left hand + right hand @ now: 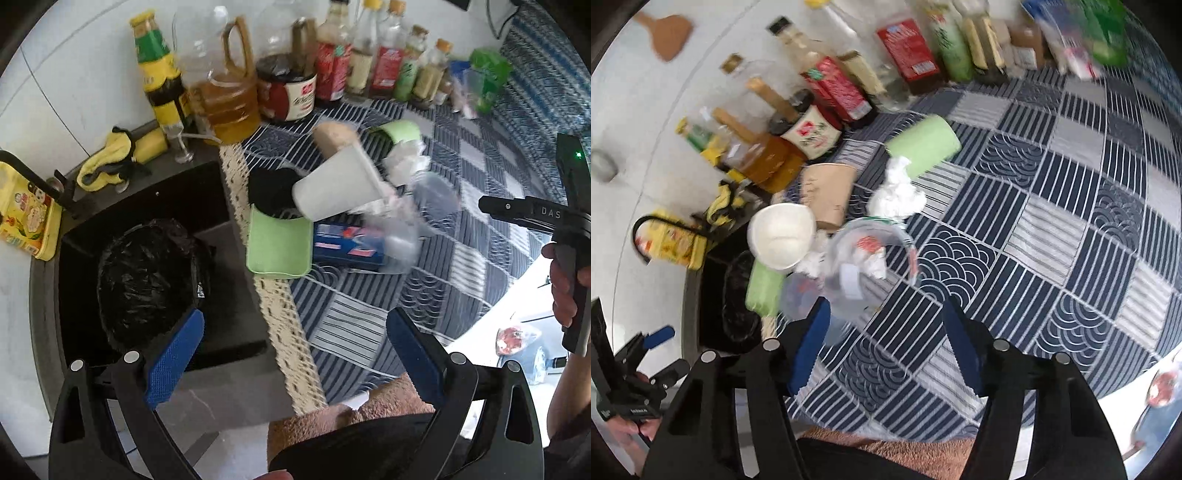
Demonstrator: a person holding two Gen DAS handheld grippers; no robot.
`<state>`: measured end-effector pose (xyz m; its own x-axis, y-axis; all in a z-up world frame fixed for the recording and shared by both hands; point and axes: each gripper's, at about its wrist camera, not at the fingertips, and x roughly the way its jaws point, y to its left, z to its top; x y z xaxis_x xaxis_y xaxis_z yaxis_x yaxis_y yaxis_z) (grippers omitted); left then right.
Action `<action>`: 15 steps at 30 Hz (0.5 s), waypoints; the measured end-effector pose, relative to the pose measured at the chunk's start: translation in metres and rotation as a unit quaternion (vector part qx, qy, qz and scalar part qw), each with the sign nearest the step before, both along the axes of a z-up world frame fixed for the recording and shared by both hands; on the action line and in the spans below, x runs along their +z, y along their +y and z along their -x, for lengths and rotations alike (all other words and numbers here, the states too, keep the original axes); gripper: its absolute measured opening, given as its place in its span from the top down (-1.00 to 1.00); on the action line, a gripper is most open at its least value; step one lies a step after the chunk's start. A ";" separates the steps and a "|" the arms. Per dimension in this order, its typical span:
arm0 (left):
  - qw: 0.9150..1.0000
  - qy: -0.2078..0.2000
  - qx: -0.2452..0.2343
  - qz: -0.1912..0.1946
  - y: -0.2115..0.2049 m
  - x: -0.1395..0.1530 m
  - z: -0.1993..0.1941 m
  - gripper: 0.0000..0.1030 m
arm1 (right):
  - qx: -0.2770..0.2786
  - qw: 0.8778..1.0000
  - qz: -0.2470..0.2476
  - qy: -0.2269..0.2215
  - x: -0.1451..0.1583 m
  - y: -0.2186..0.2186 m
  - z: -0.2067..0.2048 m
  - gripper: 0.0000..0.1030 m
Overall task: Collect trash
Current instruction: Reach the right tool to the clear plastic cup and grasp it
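Left wrist view: left hand-held gripper (295, 354) stands open at frame bottom, nothing between its pads. Trash sits at centre on the bench (369, 317): white cup (338, 188), green cup (279, 245), blue box (347, 243). Bin bag (147, 277) lies lower left. Right wrist view: right hand-held gripper (886, 343), jaws apart and empty, sits just below a clear cup (864, 266).

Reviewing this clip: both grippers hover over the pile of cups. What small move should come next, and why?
Probably ease the right gripper down onto the clear plastic cup just ahead of its fingers. Its jaws stand apart with nothing between them, and the black-lined bin sits in the sink beside the pile.
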<state>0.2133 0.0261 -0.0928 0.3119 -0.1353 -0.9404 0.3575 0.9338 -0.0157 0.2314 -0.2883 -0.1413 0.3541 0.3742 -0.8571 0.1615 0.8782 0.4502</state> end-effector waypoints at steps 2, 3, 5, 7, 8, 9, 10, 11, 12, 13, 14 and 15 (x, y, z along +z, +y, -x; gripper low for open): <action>1.000 0.010 -0.001 -0.002 0.005 -0.015 -0.010 -0.87 | -0.012 1.000 -0.006 0.008 -0.015 -0.001 -0.007 -0.05; 1.000 0.013 -0.002 -0.003 0.005 -0.020 -0.014 -0.87 | -0.014 1.000 -0.012 0.008 -0.021 -0.002 -0.010 0.02; 1.000 0.022 -0.004 -0.007 0.007 -0.034 -0.022 -0.87 | -0.023 1.000 -0.013 0.011 -0.033 -0.003 -0.017 0.06; 0.999 0.032 -0.005 -0.008 0.009 -0.044 -0.028 -0.87 | -0.026 0.999 -0.018 0.012 -0.044 -0.004 -0.024 0.13; 0.999 0.035 -0.007 -0.008 0.010 -0.048 -0.030 -0.87 | -0.028 0.999 -0.019 0.012 -0.048 -0.004 -0.027 0.14; 0.999 0.037 -0.010 -0.009 0.010 -0.052 -0.031 -0.87 | -0.029 0.999 -0.020 0.010 -0.051 -0.005 -0.029 0.18; 0.999 0.041 -0.011 -0.010 0.011 -0.056 -0.033 -0.87 | -0.030 0.999 -0.020 0.008 -0.055 -0.004 -0.031 0.23; 0.999 0.044 -0.011 -0.011 0.011 -0.058 -0.034 -0.87 | -0.031 0.999 -0.020 0.012 -0.060 -0.004 -0.034 0.37; 0.999 0.046 -0.013 -0.012 0.012 -0.061 -0.035 -0.87 | -0.031 0.999 -0.022 0.014 -0.064 -0.003 -0.036 0.48; 0.999 0.046 -0.014 -0.014 0.012 -0.063 -0.035 -0.87 | -0.031 0.999 -0.023 0.013 -0.067 -0.003 -0.037 0.53; 0.999 0.047 -0.014 -0.015 0.014 -0.065 -0.036 -0.87 | -0.032 0.999 -0.021 0.015 -0.069 -0.002 -0.037 0.63; 0.999 0.048 -0.014 -0.015 0.015 -0.066 -0.037 -0.87 | -0.033 0.999 -0.023 0.012 -0.070 -0.002 -0.037 0.70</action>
<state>0.2503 0.0409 -0.1589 0.2166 -0.1131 -0.9697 0.3811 0.9242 -0.0227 0.2686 -0.2899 -0.2112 0.3591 0.3894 -0.8482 0.2292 0.8442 0.4846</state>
